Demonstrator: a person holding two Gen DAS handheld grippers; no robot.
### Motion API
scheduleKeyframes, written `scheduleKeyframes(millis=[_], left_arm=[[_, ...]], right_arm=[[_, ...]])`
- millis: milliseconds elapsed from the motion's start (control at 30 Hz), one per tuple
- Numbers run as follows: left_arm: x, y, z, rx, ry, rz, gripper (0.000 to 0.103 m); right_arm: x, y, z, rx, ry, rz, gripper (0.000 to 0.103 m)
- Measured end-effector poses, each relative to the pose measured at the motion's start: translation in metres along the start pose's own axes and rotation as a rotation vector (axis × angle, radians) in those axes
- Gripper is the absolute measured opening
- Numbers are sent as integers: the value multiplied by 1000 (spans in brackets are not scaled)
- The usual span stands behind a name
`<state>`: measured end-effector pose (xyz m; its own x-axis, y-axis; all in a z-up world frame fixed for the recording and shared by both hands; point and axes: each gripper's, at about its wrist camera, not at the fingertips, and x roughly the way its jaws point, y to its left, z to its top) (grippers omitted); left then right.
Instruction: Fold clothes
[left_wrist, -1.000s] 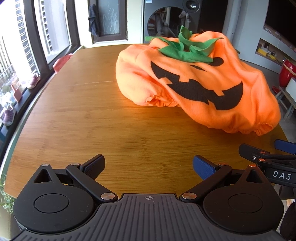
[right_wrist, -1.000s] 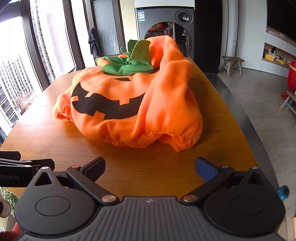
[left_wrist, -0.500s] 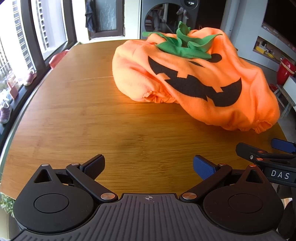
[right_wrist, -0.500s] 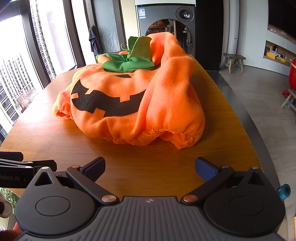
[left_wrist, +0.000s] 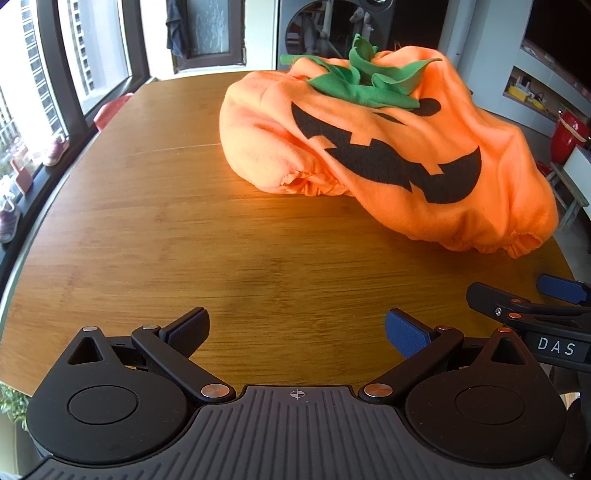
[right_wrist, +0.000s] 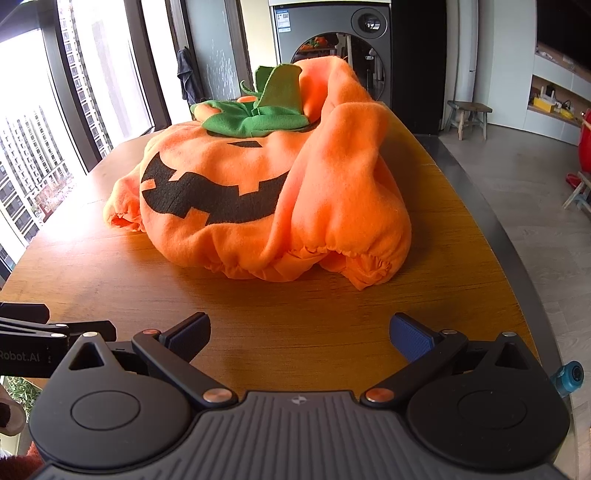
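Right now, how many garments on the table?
1: an orange pumpkin costume, bunched on the wooden table ahead of both open hand-held grippers. Anything underneath it would be hidden.

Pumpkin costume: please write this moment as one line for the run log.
stage: approach | pumpkin costume: bunched on table, unfolded | left gripper: open, empty | right gripper: open, empty | contact: none

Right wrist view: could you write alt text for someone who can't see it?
A rumpled orange pumpkin costume with a black jagged grin and green leaf collar lies heaped on a wooden table. In the foreground the right gripper hovers before it, jaws wide apart and empty.
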<state>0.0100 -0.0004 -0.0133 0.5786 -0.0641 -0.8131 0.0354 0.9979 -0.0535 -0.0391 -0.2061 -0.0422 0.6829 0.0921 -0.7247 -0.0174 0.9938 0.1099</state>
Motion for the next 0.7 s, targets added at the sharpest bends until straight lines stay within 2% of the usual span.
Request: scheduleKeyframes(millis=[700], left_arm=[[3, 0, -1, -5, 13, -9, 103]], right_arm=[[3, -1, 0, 9, -1, -6, 103]])
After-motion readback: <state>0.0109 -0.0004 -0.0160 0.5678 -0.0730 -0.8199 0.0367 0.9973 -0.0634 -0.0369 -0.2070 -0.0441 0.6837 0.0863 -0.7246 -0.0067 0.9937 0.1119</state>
